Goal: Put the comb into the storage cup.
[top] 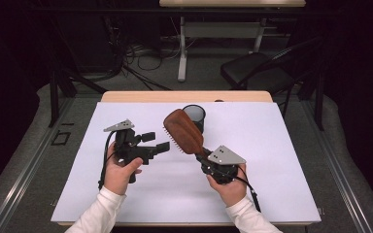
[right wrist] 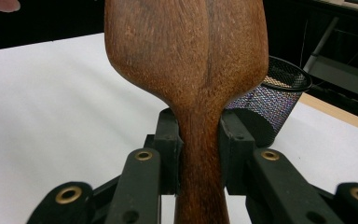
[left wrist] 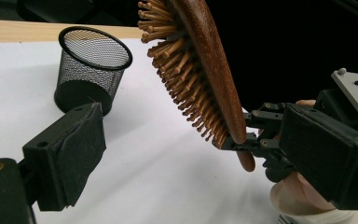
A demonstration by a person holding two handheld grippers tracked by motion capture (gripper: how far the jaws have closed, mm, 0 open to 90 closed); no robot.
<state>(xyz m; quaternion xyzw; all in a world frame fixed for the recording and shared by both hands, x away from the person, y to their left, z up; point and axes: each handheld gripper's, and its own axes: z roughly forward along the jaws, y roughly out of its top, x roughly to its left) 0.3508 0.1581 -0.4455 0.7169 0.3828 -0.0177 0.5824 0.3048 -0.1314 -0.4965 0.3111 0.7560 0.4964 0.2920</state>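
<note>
the right gripper [top: 205, 156] clamps the neck of the brown wooden paddle hairbrush with peg bristles [top: 183, 131], held above the white table [top: 272, 160] near the black mesh cup [top: 194, 116]. it looks rigid, light and smooth-backed; the narrow handle seems the surest hold. the left gripper [top: 156, 141] is open and empty.

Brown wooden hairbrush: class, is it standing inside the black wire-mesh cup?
No, the brown wooden hairbrush is held above the table by the right tool, beside the black wire-mesh cup.

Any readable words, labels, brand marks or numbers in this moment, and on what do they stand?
None. The wooden hairbrush shows bare grain, no brand stamp. The black mesh cup, the white table cover and both grippers, left and right, carry no lettering.
</note>
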